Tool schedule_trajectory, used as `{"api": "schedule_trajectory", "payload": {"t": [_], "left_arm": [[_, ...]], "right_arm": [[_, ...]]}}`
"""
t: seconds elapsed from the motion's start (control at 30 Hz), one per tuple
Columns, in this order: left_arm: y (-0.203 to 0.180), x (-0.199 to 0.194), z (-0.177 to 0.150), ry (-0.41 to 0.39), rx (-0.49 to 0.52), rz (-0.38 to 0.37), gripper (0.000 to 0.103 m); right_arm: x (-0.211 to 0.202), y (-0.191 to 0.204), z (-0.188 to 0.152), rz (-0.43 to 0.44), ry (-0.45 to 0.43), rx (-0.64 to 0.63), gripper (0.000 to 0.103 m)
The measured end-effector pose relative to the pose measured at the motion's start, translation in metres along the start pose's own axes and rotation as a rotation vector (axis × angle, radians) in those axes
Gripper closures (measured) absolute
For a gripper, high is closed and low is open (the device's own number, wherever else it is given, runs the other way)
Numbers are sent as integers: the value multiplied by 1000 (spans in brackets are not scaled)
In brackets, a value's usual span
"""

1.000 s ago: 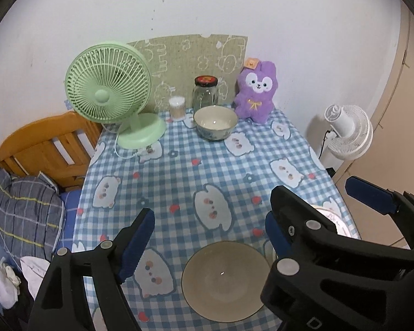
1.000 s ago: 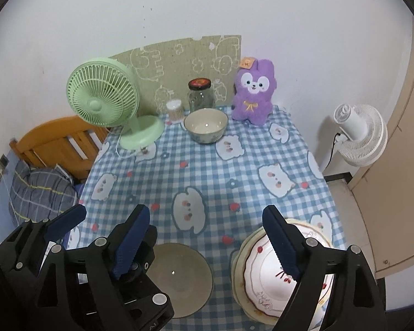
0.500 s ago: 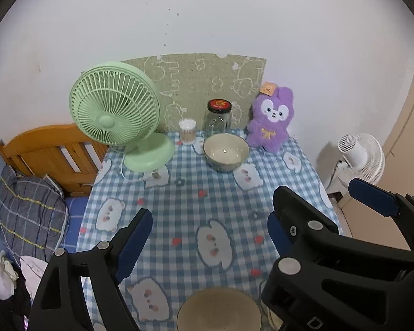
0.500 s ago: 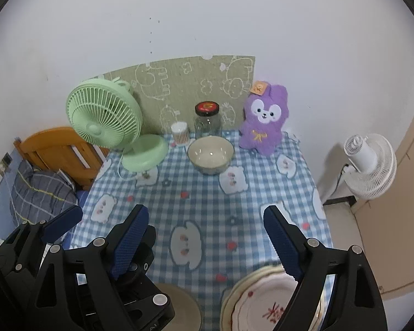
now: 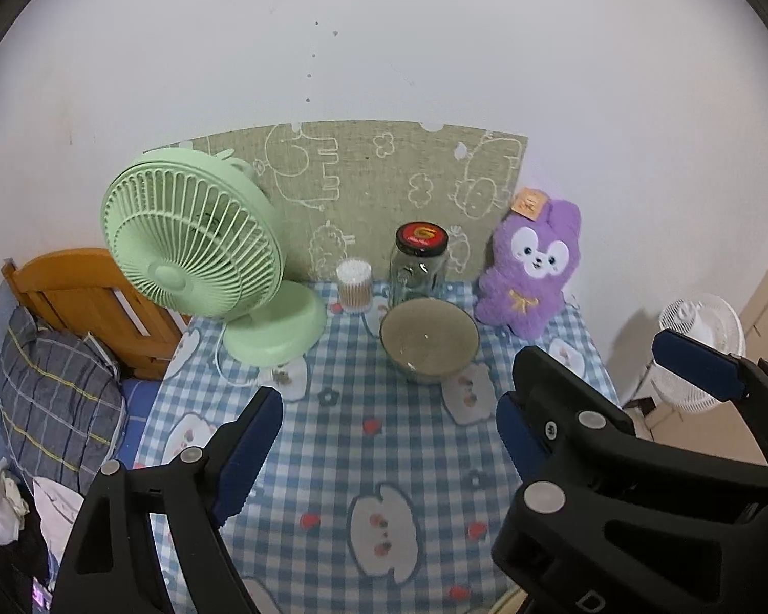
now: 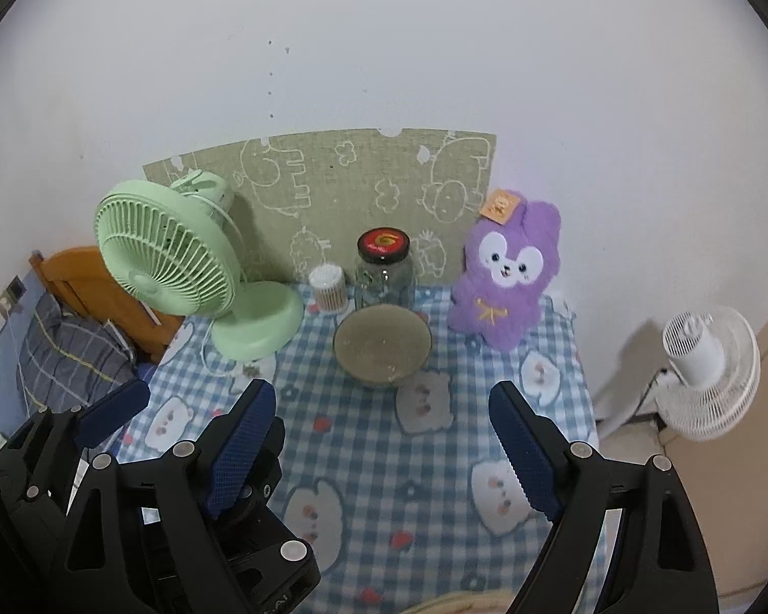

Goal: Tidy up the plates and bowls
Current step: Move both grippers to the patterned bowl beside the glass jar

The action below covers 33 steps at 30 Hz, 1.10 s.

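Bowl: a round, deep ceramic bowl (image 5: pixel 429 340) with a beige-olive inside, a pale patterned outer wall and a few small light specks near the bottom; upright and empty as far as the inside shows; it stands toward the far end of the table, well apart from both grippers.
Stacked rim: a cream curved edge (image 6: pixel 453 605) at the bottom border of the right wrist view, mostly cut off; cannot tell whether plate or bowl.
Table covering: a blue-and-white checked tablecloth (image 5: pixel 384 440) printed with white bear faces, small red hearts and dark flowers.
Behind the bowl: a clear glass jar with a black-and-red lid (image 5: pixel 419 267), just beside the bowl's far rim; whether they touch cannot be told.
Left of the jar: a small clear tub of cotton swabs (image 5: pixel 354 285), upright.
Right of the bowl: a purple plush rabbit with a white face and an orange tag (image 5: pixel 531 271), sitting against the wall.
Left of the bowl: a mint-green desk fan on a round base (image 5: pixel 199 250), its white cord trailing on the cloth.
Backdrop: a green fabric panel with white animal outlines (image 5: pixel 363 179) leaning on the white wall.
Off the table: a white floor fan (image 6: pixel 706 358) at right; a wooden headboard (image 5: pixel 77 286) and a grey checked pillow (image 5: pixel 51 399) at left.
Left gripper (image 5: pixel 384 440): black frame, blue pads, fingers spread wide, nothing between them, above the near cloth.
Right gripper (image 6: pixel 379 445): same make, fingers spread wide, grasping nothing.
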<state>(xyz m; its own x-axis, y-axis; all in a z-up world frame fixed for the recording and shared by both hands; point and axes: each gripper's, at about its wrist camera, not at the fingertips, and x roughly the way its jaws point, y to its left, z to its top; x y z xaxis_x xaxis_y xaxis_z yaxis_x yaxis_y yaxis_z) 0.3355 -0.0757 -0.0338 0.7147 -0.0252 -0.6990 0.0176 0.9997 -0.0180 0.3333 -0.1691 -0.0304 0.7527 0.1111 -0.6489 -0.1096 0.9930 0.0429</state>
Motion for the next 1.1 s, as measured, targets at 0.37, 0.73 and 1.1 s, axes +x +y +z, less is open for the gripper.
{"api": "schedule_trajectory", "payload": {"t": [0.37,0.73,1.1], "left_arm": [[-4,52,23,5,-20,36,16],[-1,110,31,19,14,46,16],[-4,183,24,90,30,32,19]], "right_arm": [[54,-12,24,16,17,-14,15],[117,-21,32,40,19,0,15],[191,-46,22,17,82,59,15]]}}
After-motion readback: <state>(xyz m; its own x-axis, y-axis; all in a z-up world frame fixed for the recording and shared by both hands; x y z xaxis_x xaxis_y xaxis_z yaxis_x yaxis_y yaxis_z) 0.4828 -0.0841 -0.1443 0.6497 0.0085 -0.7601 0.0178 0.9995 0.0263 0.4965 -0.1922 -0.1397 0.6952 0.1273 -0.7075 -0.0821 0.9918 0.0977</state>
